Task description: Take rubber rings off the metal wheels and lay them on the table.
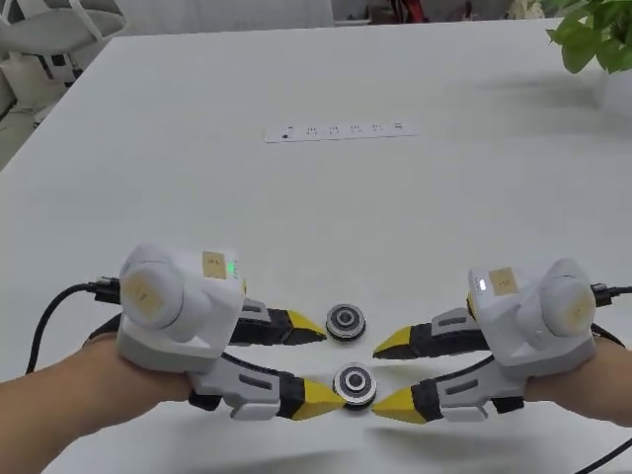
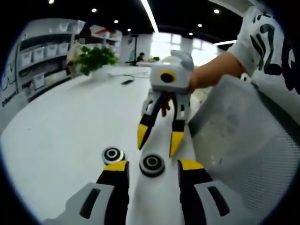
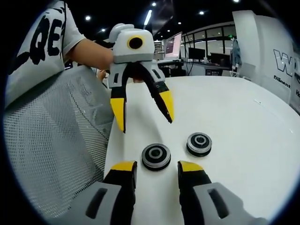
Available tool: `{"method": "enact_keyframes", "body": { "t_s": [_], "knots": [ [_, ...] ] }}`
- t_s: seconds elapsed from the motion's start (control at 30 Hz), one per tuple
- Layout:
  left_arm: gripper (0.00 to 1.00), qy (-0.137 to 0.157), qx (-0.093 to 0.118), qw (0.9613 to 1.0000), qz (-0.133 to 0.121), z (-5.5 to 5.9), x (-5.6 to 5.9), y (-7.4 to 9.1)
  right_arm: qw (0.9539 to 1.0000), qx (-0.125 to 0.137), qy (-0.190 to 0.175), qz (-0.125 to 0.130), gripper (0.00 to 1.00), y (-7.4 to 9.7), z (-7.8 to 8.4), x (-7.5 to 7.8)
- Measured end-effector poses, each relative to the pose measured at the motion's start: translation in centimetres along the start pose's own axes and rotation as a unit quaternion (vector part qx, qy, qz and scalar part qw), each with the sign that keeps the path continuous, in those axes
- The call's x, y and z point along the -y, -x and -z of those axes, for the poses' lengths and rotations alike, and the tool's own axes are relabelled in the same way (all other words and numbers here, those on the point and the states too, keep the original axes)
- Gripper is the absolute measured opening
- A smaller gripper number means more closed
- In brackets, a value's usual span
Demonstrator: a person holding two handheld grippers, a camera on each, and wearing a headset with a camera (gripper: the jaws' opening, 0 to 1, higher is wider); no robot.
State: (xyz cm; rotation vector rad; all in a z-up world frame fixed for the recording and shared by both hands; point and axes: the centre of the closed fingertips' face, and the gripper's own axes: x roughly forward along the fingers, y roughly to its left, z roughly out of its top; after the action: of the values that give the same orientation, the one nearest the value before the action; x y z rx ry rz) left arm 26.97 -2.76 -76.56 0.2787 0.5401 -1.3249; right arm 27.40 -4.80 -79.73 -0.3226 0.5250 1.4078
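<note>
Two small metal wheels with black rubber rings lie flat on the white table (image 1: 296, 197). The near wheel (image 1: 355, 384) sits between the facing tips of both grippers. The far wheel (image 1: 346, 321) lies just beyond it. My left gripper (image 1: 323, 361) comes in from the left, open, with the near wheel (image 2: 152, 165) just ahead of its yellow tips and the far wheel (image 2: 113, 155) to one side. My right gripper (image 1: 380, 376) comes in from the right, open, with the near wheel (image 3: 156, 156) in front of its jaws and the far wheel (image 3: 199, 144) beside it. Neither gripper holds anything.
A white power strip (image 1: 341, 130) lies further back on the table. A green plant (image 1: 597, 35) stands at the far right corner. The table's near edge runs close under the grippers, with a mesh chair (image 3: 51, 140) beside it.
</note>
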Motion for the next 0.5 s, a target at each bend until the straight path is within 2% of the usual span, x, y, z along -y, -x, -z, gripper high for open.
{"method": "enact_keyframes", "body": {
  "t_s": [0.27,0.5],
  "knots": [
    [0.37,0.003,-0.008,0.9999,0.013,0.6,0.4,-1.2,1.0000,0.000,-0.005,0.000,0.30,-0.1,0.2,0.1],
    [0.30,0.009,-0.009,0.9998,0.013,0.7,0.2,-1.8,1.0000,-0.003,-0.005,-0.003,0.30,-0.3,0.5,0.0]
  ]
}}
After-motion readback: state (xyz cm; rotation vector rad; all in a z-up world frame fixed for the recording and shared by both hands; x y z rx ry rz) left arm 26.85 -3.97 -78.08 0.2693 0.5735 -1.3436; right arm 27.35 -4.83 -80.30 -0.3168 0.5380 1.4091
